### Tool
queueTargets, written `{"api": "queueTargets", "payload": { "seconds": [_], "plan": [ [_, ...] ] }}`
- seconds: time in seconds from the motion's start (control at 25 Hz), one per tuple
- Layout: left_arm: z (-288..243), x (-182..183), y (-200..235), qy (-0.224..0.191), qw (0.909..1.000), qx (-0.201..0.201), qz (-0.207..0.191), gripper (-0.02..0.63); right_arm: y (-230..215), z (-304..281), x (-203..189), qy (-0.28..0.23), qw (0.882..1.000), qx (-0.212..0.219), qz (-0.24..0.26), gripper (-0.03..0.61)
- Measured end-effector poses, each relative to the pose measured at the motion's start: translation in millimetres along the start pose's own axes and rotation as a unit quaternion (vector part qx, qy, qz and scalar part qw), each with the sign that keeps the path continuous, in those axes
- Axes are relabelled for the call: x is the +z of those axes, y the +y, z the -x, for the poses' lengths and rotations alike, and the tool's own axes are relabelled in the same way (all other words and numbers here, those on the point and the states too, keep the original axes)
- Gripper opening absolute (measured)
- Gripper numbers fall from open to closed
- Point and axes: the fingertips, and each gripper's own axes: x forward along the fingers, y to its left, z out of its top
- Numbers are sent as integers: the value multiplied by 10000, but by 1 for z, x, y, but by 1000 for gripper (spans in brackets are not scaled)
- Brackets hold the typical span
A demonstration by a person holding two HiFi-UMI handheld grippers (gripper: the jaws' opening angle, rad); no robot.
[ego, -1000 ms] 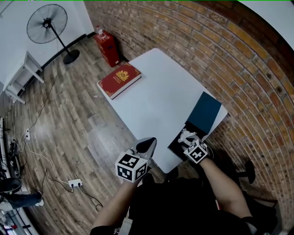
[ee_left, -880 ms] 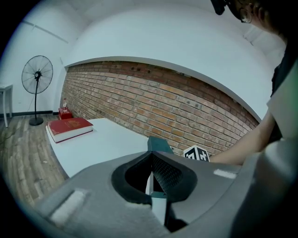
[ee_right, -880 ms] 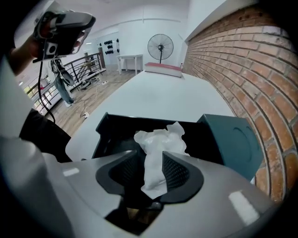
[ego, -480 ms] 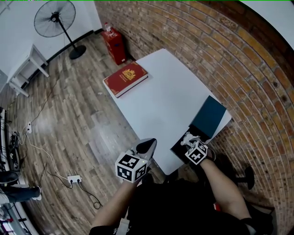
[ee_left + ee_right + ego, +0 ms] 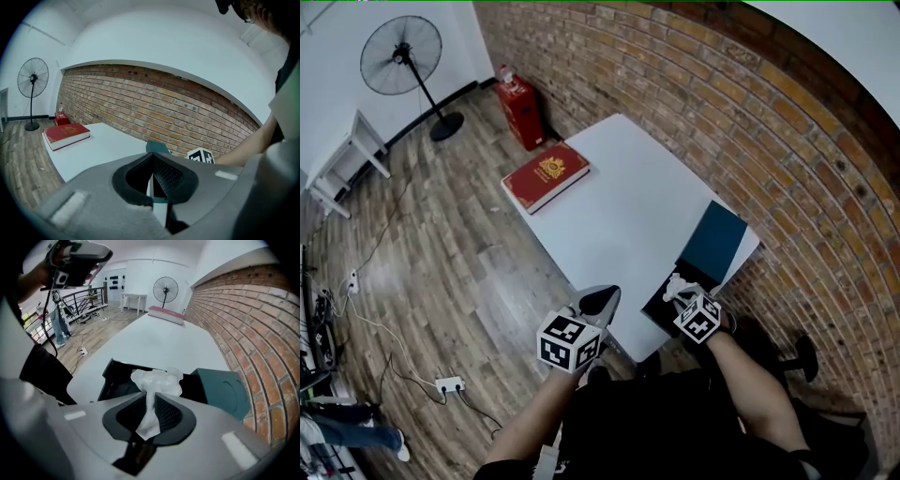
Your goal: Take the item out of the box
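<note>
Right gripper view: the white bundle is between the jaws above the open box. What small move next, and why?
Probably a short straight lift. The right gripper has just been closing and its jaws now pinch the white bundle, whose bulk sits over the dark box; lifting should clear its walls.

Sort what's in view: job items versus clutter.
Job: open dark box, teal lid beside it, white crumpled item in the right tongs, which have just been closing on it.
Clutter: red book, fan.
</note>
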Motion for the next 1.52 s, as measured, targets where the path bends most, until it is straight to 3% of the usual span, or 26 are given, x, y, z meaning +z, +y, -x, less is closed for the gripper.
{"api": "queueTargets", "payload": {
  "seconds": [0.44, 0.72, 1.0, 1.52],
  "plan": [
    [-12, 16, -13, -75, 9994, -260, -226, 5, -24, 71, 33, -1088, 9900, -266, -856, 52],
    [-10, 40, -11, -199, 9980, -151, -589, 5, -17, 121, 52, -1985, 9711, -324, -1288, 52],
    [-6, 58, -4, -344, 9972, -83, -658, 5, -15, 157, 67, -2548, 9557, -333, -1436, 52],
    [13, 95, -2, -867, 9948, 23, -537, 5, -21, 245, 99, -4020, 8967, -457, -1795, 46]
  ]
}}
